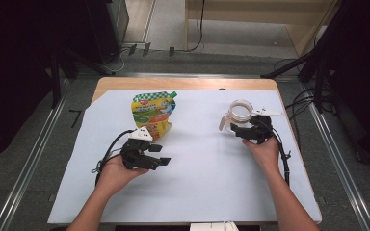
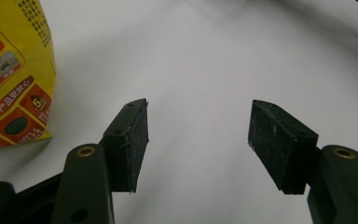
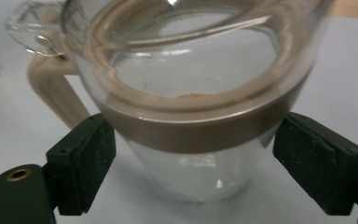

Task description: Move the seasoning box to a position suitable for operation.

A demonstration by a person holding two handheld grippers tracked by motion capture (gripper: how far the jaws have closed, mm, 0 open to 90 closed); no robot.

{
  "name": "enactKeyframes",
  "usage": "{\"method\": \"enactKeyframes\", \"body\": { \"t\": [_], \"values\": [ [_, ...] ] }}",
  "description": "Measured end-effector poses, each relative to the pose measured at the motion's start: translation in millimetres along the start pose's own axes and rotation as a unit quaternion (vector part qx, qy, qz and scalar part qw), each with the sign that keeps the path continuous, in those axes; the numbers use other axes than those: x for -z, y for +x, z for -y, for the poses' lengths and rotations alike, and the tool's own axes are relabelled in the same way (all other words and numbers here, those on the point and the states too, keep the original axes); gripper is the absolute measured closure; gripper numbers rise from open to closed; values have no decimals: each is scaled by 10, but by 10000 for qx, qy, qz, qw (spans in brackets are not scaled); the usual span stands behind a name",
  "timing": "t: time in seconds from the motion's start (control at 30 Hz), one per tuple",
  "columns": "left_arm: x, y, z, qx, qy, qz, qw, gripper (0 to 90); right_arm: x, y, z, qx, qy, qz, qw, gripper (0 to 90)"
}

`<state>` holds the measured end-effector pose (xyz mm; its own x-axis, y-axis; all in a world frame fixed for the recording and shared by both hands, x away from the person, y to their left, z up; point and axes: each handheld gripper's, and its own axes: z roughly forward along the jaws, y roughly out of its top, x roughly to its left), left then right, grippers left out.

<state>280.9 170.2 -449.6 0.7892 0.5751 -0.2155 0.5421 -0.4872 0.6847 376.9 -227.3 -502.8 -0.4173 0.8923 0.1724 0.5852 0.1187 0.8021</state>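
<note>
upright jug (image 3: pixel 200 107) between right gripper (image 3: pixel 193 163) jaws

High view: even overhead light on the pale white sheet covering the table (image 1: pixel 197 183), bright but not blown out; surroundings fall off to near-black at left & right edges. Soft, short shadows under both hands. Low res, slightly soft overall.

Left gripper view: sheet lit bright at centre, darkening toward top-right corner (vignetting). Black padded jaws sharp enough to show pad texture; yellow printed plastic pouch (image 2: pixel 14 74) slightly soft, w/ a faint shadow beneath.

Right gripper view: clear glass jug with beige rim band and handle (image 3: pixel 200 93) very close, blurred, esp. rim & spout; small white glare spots on glass. Wide-angle bending at edges.
</note>
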Motion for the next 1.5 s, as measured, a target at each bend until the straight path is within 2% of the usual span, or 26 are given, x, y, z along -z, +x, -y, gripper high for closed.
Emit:
{"method": "enactKeyframes", "body": {
  "t": [0.1,0.17,0.33,0.5,0.6,0.8,0.83,0.87,0.93,1.1,1.3,1.5],
  "values": [
    [10,2,5,17,-25,-18,10000,388,-67,22,20,50,-39,104,9999,125],
    [13,14,13,19,-31,-34,10000,388,-137,50,29,126,-184,239,9995,114],
    [18,35,20,71,-41,-60,9999,387,-195,49,7,185,-266,255,9991,105],
    [19,36,20,89,-38,-41,9999,386,-256,56,-7,43,-336,269,9991,94],
    [14,46,24,101,-14,-30,9999,385,-259,62,-4,50,-362,290,9989,100],
    [22,62,28,146,-35,-18,9999,385,-234,86,-19,231,-373,416,9982,119],
    [22,62,28,146,-35,-18,9999,384,-229,82,-26,196,-367,419,9983,119],
    [12,68,26,187,-50,65,9998,379,-222,71,-31,134,-384,379,9985,121],
    [4,70,23,177,-31,69,9998,378,-214,63,-36,74,-399,327,9986,121],
    [-15,66,17,172,-22,113,9998,374,-177,124,-64,218,-425,288,9984,122],
    [-6,94,16,188,-11,40,9998,372,-86,242,-85,275,-406,90,9988,122],
    [-2,118,1,227,-24,73,9997,373,22,381,-68,346,-389,-59,9986,122]
  ]
}}
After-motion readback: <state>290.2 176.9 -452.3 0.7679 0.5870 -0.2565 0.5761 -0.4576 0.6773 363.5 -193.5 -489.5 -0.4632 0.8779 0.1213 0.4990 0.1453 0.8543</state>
